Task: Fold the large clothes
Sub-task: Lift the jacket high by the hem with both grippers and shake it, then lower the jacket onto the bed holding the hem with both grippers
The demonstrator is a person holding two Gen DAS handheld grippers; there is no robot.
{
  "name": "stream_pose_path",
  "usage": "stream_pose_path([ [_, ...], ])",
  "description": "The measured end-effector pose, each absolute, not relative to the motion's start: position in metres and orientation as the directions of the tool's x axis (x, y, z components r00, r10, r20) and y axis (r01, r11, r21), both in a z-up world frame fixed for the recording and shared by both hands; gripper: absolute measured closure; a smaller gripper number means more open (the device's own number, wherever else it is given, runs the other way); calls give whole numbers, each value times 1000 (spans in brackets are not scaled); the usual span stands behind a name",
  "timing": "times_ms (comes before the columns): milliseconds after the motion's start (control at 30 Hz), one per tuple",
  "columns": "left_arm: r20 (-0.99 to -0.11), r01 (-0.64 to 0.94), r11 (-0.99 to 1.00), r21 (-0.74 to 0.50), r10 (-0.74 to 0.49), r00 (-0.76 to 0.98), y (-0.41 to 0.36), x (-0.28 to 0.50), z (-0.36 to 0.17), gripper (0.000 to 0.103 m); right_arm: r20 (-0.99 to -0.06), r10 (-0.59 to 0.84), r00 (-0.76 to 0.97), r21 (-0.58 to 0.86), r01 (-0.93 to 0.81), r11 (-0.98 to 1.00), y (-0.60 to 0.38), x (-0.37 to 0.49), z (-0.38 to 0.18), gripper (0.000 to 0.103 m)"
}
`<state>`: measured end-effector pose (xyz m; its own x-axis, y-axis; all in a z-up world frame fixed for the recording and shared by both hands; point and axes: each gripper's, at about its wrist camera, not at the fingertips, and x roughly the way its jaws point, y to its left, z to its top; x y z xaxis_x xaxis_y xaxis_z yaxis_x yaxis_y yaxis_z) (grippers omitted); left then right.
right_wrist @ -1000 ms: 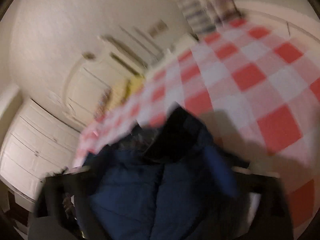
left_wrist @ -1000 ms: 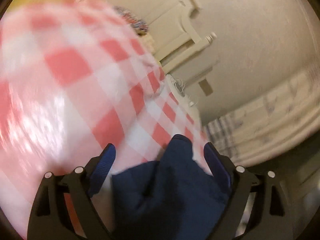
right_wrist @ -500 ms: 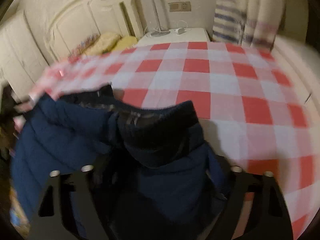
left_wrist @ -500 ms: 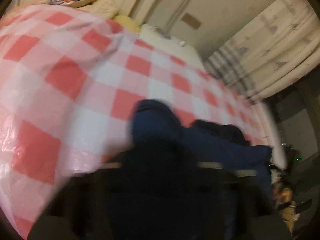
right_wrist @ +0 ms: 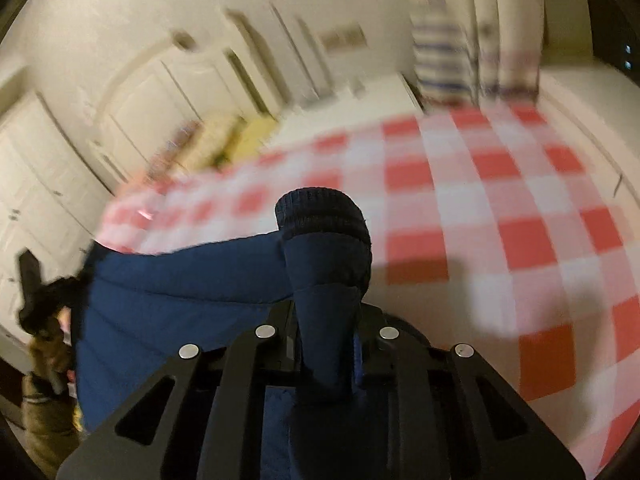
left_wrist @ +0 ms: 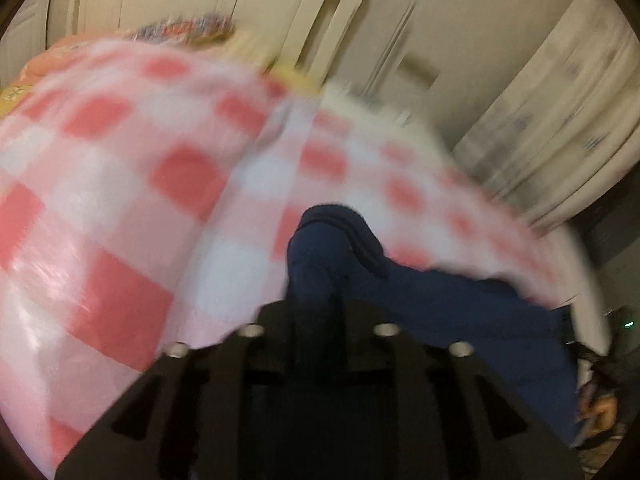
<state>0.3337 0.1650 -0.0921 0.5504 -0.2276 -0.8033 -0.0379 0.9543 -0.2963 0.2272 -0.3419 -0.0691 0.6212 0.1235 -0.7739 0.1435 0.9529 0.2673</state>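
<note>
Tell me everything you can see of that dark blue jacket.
The dark blue jacket looks padded and quilted, with darker ribbed knit cuffs. It hangs between the two hand-held grippers, over the red-and-white checked cover. The right hand-held gripper pinches one sleeve end; the left hand-held gripper, jaws opening, has the other between them.

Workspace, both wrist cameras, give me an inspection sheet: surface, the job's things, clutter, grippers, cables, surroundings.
Surface: bed under a red and white check cover, blurred in the left view.
Job's things: navy jacket hanging off the near edge, one knit cuff raised over the cover.
Clutter: pillows at the headboard end.
Grippers: right gripper shut on a sleeve; left gripper has navy fabric between its jaws, which are opening.
Cables: nothing seen.
Surroundings: cream panelled doors, curtains, a wall plate; a gloved hand at the right view's left edge.
</note>
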Motion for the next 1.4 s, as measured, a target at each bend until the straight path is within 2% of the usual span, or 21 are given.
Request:
stream_pose_path([
  [33, -823, -47, 959, -280, -215, 525, 164, 337, -102, 60, -797, 83, 598, 225, 166, 960, -342, 229, -86, 78],
  [67, -821, -50, 962, -269, -202, 534, 163, 336, -102, 59, -782, 86, 617, 243, 175, 954, -345, 227, -90, 77],
  [133, -788, -41, 964, -262, -189, 586, 164, 328, -88, 44, -770, 108, 629, 302, 209, 930, -357, 222, -92, 75],
  [200, -735, -31, 972, -235, -157, 659, 164, 316, -68, 19, -783, 96, 614, 298, 237, 925, -362, 218, -88, 66],
  [233, -681, -43, 980, -193, -102, 726, 164, 304, -48, 15, -788, 79, 610, 298, 266, 916, -365, 214, -81, 56],
  [300, -606, -64, 987, -146, -38, 795, 157, 289, -21, 3, -754, 65, 653, 315, 274, 909, -364, 203, -60, 52],
  [333, -584, -48, 990, -133, -39, 811, 149, 284, -8, 3, -733, 62, 678, 316, 258, 913, -360, 199, -49, 51],
  [400, -594, 1, 996, -87, -53, 803, 125, 284, 7, 3, -678, 61, 732, 268, 169, 949, -334, 193, -21, 51],
  [533, -635, 105, 991, 85, -27, 772, 53, 290, 9, 3, -653, 61, 755, 80, -12, 997, -252, 198, 4, 52],
  [667, -671, 167, 968, 188, 2, 742, 3, 305, -14, 3, -703, 36, 710, -45, -95, 994, -190, 222, -10, 56],
  [800, -670, 192, 933, 305, 67, 739, -26, 321, -53, 3, -752, -4, 660, -74, -78, 994, -184, 247, -37, 64],
  [833, -692, 199, 921, 334, 97, 715, -30, 328, -71, 3, -764, -30, 644, -88, -58, 994, -189, 255, -49, 64],
  [900, -752, 216, 936, 278, 72, 655, -24, 340, -90, 2, -791, 17, 611, -20, -53, 998, -200, 262, -70, 64],
  [1000, -764, 208, 953, 221, 37, 644, -14, 343, -95, 2, -796, 101, 597, 90, -49, 995, -214, 266, -78, 64],
  [1400, -748, 195, 956, 220, 37, 663, -14, 339, -101, 2, -780, 88, 620, 70, -53, 996, -207, 261, -84, 64],
])
